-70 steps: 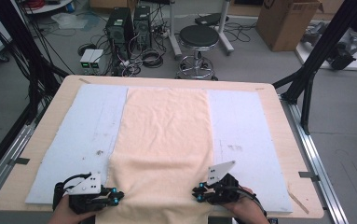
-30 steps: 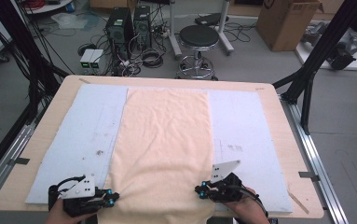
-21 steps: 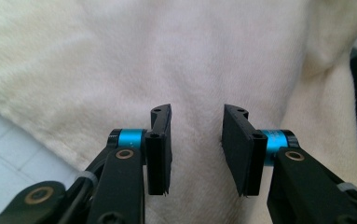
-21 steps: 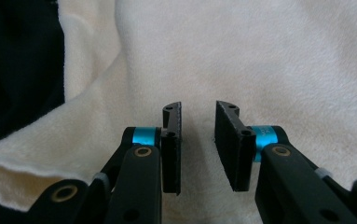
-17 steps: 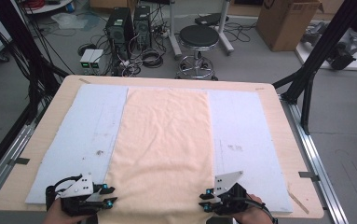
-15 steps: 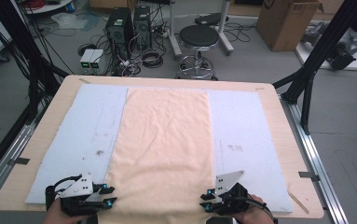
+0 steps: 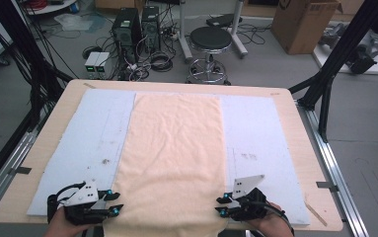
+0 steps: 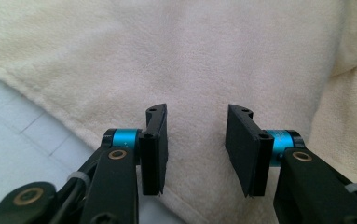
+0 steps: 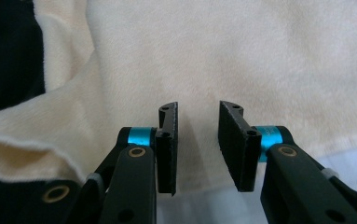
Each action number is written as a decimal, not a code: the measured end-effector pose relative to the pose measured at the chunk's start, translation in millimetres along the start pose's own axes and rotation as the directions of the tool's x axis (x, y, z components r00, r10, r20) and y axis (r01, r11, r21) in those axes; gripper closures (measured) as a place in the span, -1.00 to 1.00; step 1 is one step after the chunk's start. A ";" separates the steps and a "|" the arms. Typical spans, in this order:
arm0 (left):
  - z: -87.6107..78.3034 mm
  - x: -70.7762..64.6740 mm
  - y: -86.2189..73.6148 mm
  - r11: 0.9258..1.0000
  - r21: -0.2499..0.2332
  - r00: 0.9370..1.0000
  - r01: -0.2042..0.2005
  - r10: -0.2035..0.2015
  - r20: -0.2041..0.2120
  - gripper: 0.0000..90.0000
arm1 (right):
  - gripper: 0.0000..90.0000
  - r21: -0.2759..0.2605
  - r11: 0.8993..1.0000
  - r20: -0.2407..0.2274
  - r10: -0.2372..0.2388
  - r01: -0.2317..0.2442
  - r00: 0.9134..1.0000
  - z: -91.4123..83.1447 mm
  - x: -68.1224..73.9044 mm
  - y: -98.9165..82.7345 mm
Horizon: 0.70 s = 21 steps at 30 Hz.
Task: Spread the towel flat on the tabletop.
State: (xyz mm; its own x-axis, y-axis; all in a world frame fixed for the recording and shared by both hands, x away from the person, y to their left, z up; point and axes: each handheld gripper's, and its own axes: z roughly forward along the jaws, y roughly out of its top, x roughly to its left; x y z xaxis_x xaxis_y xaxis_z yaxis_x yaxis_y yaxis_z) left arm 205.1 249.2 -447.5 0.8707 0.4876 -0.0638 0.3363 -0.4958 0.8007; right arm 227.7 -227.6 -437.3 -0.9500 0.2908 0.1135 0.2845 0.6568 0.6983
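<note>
A: High view first. Any writing?

B: None I can read. The cream towel (image 7: 174,158) lies flat down the middle of the pale blue mat (image 7: 93,148) on the wooden table (image 7: 300,143). Both hands sit low at its near corners: left gripper (image 7: 113,203), right gripper (image 7: 221,206), pointing inward.

A: Left gripper view?

B: Jaws have just been opening; parted over the towel (image 8: 190,60), nothing pinched.

A: Right gripper view?

B: Same, with a narrower gap above the towel (image 9: 260,56) edge.
</note>
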 end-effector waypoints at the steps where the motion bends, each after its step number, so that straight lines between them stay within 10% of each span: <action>1: -1.3 1.6 0.2 1.000 0.000 1.000 0.005 -0.005 0.001 0.31 | 0.51 -0.003 1.000 -0.004 0.005 -0.005 1.000 -1.4 -1.0 -1.1; 13: -0.2 15.2 23.0 0.989 -0.131 0.996 0.064 -0.073 -0.060 0.00 | 0.17 -0.139 0.989 0.064 0.058 -0.049 0.996 -6.1 -20.6 24.0; 21: 3.2 35.2 37.0 0.979 -0.153 0.986 0.136 -0.148 -0.071 -0.11 | -0.15 -0.202 0.969 0.139 0.176 -0.146 0.975 -10.0 -47.0 28.8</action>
State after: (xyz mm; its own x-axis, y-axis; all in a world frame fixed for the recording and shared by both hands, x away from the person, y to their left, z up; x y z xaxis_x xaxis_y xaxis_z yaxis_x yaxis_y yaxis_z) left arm 249.4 245.7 -422.1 0.7838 0.6053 -0.1388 0.3922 -0.3091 0.8664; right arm 279.2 -229.3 -415.5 -0.8582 0.4952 0.1352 0.3881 0.4536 0.8023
